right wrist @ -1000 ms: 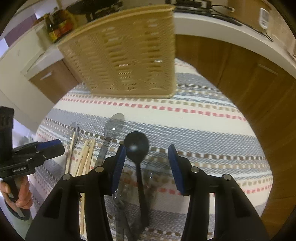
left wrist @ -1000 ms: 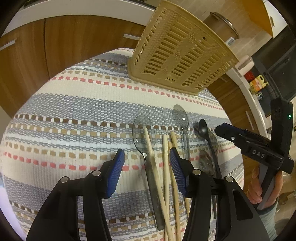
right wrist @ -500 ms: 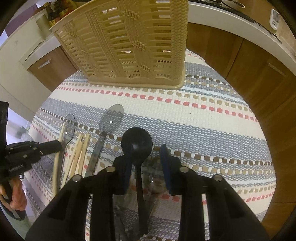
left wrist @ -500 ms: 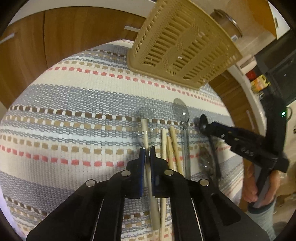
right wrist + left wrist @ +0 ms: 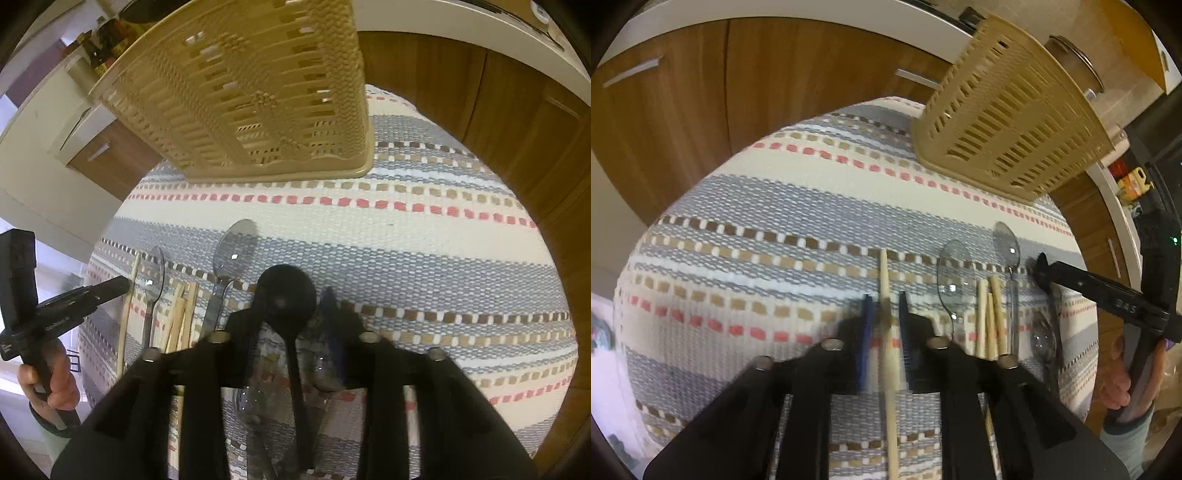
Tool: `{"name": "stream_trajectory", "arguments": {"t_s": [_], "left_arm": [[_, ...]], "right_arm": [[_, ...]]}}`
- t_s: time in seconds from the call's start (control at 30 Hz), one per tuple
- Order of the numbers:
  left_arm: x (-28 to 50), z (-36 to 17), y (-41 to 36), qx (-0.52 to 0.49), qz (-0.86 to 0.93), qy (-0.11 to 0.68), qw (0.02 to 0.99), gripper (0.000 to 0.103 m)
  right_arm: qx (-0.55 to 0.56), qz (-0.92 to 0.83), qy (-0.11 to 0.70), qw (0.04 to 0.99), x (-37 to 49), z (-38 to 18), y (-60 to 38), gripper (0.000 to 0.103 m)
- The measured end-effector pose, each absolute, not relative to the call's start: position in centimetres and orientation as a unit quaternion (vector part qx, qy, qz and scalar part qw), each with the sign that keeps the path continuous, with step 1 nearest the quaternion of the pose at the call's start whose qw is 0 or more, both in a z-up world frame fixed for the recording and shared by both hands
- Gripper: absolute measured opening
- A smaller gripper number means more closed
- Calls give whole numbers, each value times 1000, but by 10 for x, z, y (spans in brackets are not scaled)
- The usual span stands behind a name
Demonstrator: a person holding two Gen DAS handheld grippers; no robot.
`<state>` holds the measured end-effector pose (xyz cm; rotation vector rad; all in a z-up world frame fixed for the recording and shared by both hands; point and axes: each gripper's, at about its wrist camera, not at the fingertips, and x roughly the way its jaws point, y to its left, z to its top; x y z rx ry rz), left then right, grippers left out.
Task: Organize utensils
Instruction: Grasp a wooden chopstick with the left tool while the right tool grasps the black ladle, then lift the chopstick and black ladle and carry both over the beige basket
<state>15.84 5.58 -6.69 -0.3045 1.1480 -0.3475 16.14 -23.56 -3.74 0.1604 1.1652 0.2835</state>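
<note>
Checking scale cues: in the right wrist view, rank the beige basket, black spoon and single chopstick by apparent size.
1. beige basket, by far the largest.
2. black spoon.
3. single chopstick, thinnest; about as long, and the spoon lies nearer the camera, so their order is unsure.

Striped woven cloth [image 5: 775, 206] before wooden cabinets [image 5: 775, 74] (metal handles), bottles [image 5: 103, 48] on the counter.

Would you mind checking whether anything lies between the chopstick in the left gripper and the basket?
Nothing visible does. The chopstick sits between the left gripper's fingers, and only bare striped cloth lies between it and the basket. The spoons and other chopsticks lie off to the right.
</note>
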Motion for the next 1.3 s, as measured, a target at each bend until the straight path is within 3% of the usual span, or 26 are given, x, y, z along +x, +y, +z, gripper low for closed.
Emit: {"name": "stream_trajectory", "arguments": {"t_s": [0.33,0.37,0.43,0.53,0.57,0.63,0.73,1.3], "left_arm": [[164,-61,51,-107,-147,552,813,20],[164,-60,46,-98,-142,554,815,20],[165,-59,36,-70,-130,556,818,21],[162,-58,19,-16,-107,554,825,20],[162,-58,15,-3,-97,553,828,18],[160,-58,11,23,-74,547,834,4],[156,-55,11,9,-84,535,841,4],[117,70,11,-109,-140,300,937,3]], "right_arm": [[-28,118,562,818,164,-49,-191,53],[-44,108,562,819,164,-50,-185,52],[-70,94,560,820,165,-51,-174,36],[-77,95,561,819,166,-53,-164,35],[-79,97,559,820,166,-53,-162,35],[-74,104,556,822,164,-53,-163,35],[-55,121,541,830,158,-45,-172,35],[-19,175,395,902,110,47,-202,35]]}}
